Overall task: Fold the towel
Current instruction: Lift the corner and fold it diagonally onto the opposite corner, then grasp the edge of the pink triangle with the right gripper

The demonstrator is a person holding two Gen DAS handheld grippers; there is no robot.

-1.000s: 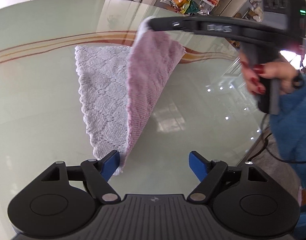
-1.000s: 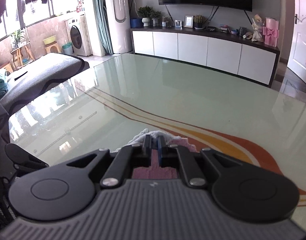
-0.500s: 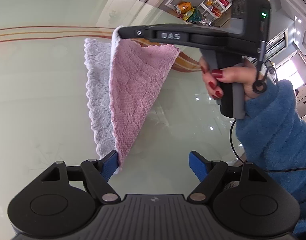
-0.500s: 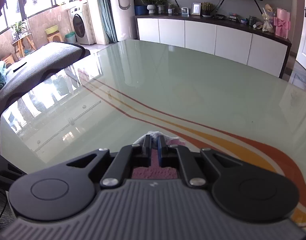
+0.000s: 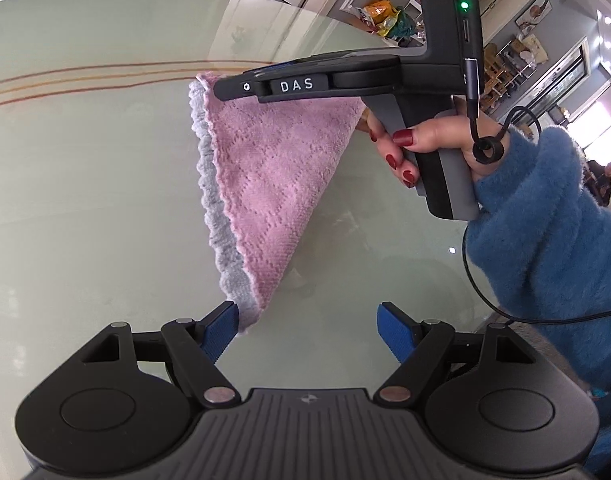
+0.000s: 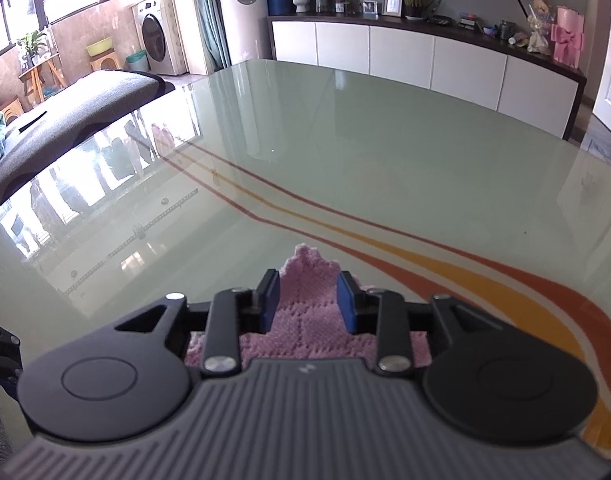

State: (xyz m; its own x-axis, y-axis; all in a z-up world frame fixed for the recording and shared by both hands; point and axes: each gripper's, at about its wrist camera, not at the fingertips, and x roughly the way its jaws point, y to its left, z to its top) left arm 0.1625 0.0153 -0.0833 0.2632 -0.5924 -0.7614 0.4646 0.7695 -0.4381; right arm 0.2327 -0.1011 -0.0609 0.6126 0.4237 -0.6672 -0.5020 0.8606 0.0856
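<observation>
Nearest, the left tongs (image 5: 307, 330) stand wide open and empty, one pad beside the near corner of the pink towel (image 5: 273, 184). The towel lies folded over on the glass table (image 5: 85, 200). Farther off, the right tongs (image 6: 307, 296) have just been opening, the carried corner loose between them. The fold is being released; next comes withdrawing cleanly, probably then smoothing.

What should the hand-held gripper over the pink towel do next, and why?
Probably lift the right hand-held gripper up and back, clear of the towel. Its jaws have just been opening, and the pink corner lies loose between them, no longer pinched. The pink flap already covers most of the grey side on the table, so this fold looks laid down. The left hand-held gripper is open nearby.
</observation>
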